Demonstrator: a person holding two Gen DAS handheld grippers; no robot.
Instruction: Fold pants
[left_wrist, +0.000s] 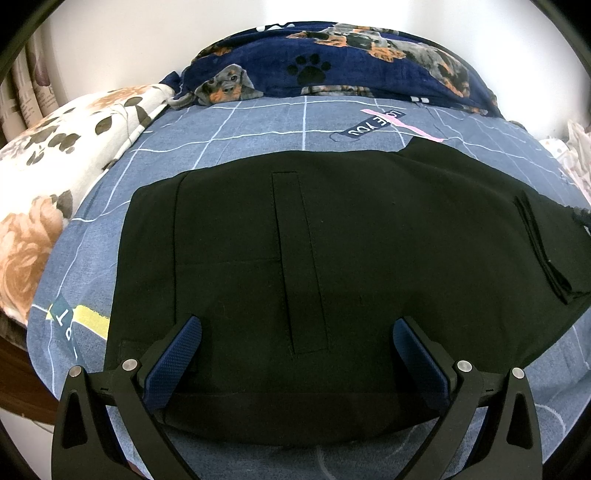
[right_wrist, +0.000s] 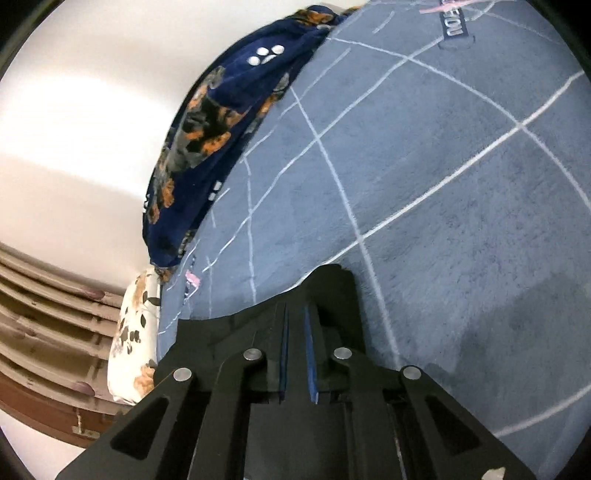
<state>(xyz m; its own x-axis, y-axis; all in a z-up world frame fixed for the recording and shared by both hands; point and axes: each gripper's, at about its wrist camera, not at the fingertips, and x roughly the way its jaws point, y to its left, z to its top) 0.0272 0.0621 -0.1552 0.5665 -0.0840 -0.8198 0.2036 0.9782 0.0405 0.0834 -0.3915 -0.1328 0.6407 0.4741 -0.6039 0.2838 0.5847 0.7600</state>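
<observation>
The black pants lie flat on a bed, spread over a blue-grey sheet with thin white grid lines. The left claw hovers over the near edge of the pants with its blue-padded fingers spread wide, one on each side of a long stitched slot in the cloth; nothing sits between them but the fabric below. At the right side of that view a part of the pants is folded over, showing a stack of layered edges.

In the right wrist view, the right claw is pressed nearly closed, and black cloth of the pants lies around and between its fingers, so it pinches the pants. Beyond it stretches the sheet.

A navy dog-print blanket is bunched along the far edge of the bed, with a floral pillow beside it to the left.
</observation>
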